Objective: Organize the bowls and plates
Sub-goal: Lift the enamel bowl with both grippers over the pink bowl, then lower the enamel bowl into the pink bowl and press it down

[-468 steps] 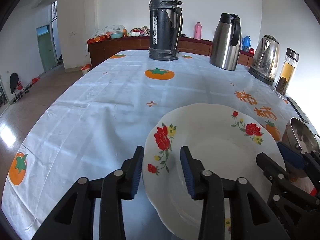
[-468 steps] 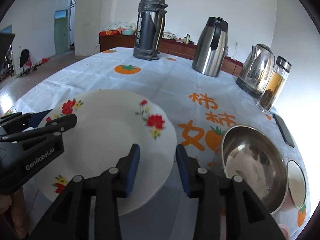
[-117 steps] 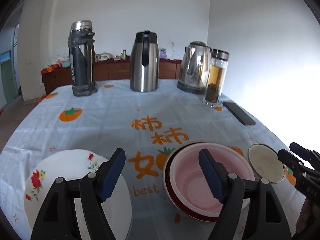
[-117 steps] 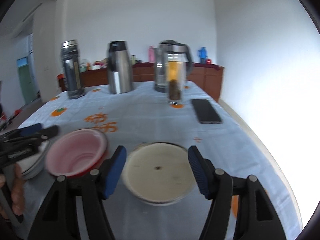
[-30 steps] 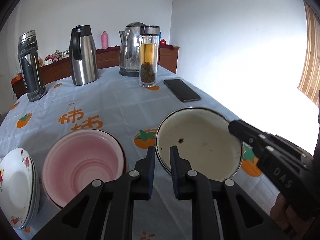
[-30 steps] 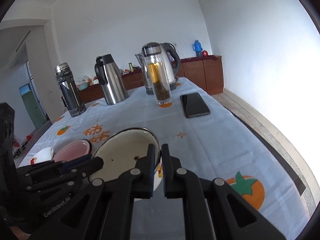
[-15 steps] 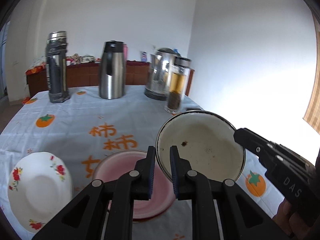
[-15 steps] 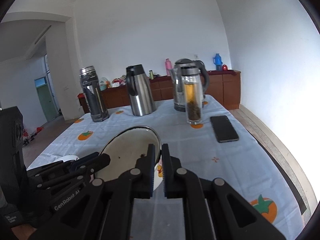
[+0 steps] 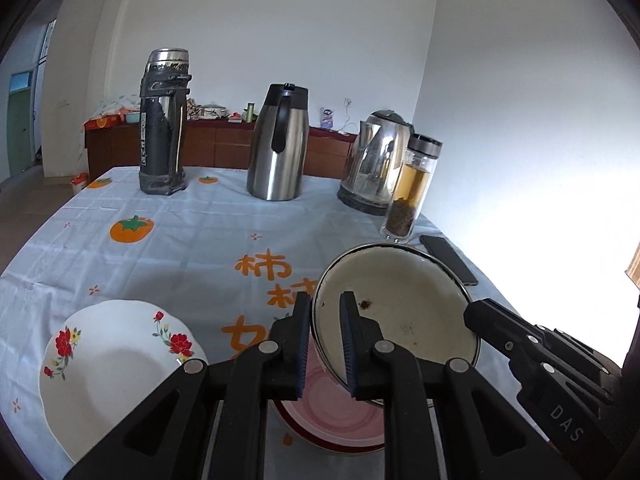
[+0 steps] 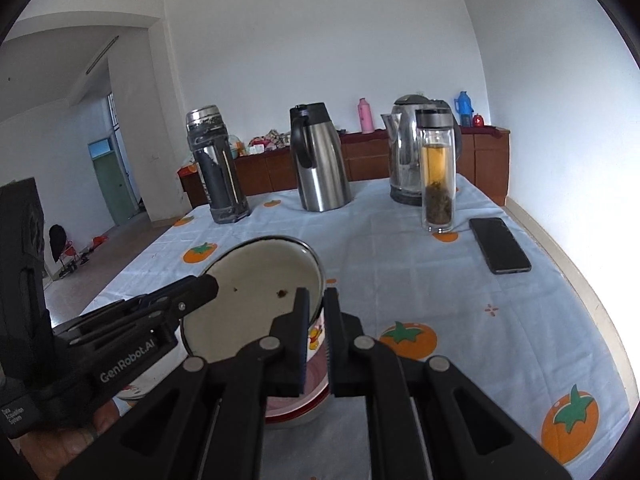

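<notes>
- We see bright daylight flooding in from the right in both views; the right edge of the tabletop (image 9: 520, 216) burns out to plain white.
- Strong fisheye bending: walls and tabletop edges curve, and black vignette fills the corners.
- The steel kettle (image 9: 376, 164) and steel jug (image 10: 320, 160) carry soft window reflections.
- Focus is sharp throughout; we note no motion blur.
- The black tongs (image 9: 325, 346) read dark against the glare, and shadows on the cloth are faint.
- The doorway side at the left is dimmer.
</notes>
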`<state>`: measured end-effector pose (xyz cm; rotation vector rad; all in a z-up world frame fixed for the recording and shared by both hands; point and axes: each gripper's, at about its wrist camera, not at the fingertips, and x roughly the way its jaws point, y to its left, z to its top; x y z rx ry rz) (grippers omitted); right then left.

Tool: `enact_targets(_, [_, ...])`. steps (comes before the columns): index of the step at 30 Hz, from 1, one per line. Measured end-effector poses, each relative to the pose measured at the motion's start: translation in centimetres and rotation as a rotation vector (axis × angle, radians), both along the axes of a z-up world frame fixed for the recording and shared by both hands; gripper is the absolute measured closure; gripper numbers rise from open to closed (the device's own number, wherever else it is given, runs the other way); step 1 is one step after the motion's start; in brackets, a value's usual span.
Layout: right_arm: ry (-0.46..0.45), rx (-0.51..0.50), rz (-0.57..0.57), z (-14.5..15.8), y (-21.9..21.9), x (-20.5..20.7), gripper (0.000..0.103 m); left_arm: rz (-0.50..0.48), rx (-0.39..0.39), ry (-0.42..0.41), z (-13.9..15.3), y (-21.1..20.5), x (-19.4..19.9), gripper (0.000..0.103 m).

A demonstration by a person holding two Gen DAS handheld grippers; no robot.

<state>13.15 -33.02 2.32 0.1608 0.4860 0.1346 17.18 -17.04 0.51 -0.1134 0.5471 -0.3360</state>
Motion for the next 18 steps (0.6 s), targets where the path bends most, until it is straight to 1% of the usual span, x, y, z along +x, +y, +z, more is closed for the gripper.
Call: enact_targets(18, [0.081,-0.037,-0.006,-1.1,0.8,1.1,0.096,0.014,0.017,0.049,-1.1,0.3,0.9,0.087])
